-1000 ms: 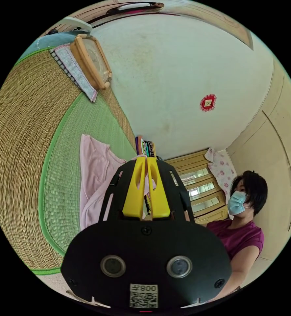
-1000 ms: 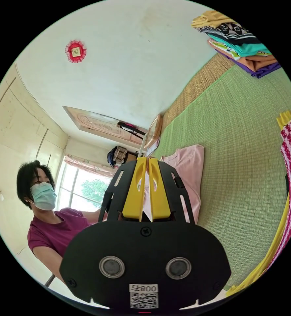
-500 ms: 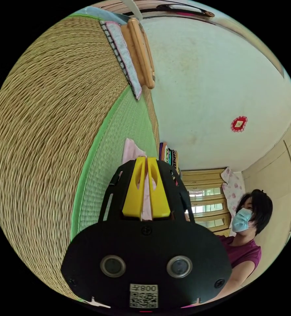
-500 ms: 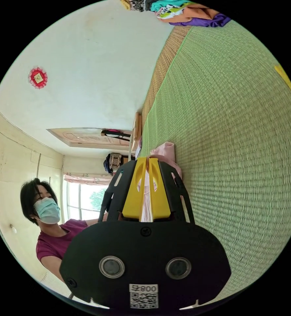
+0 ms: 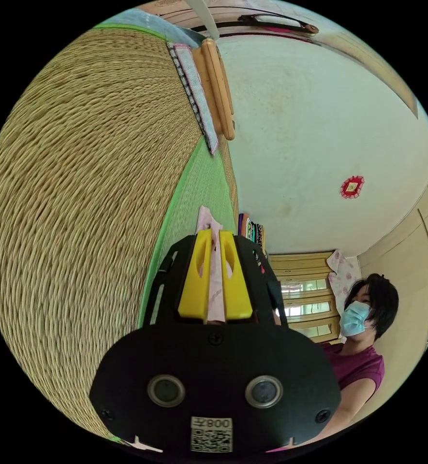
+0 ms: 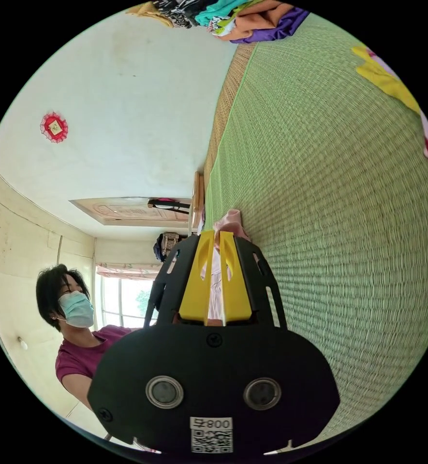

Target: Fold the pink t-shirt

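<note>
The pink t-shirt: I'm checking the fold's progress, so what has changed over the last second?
Both grippers came down close to the green mat, so the pink t-shirt now shows edge-on instead of spread out. The left gripper and right gripper stay shut on its cloth. The stack of folded clothes looks unmoved.

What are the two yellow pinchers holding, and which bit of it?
Both hold the pink t-shirt. The left gripper and the right gripper each pinch a fold of its cloth; which part of the shirt cannot be told.
</note>
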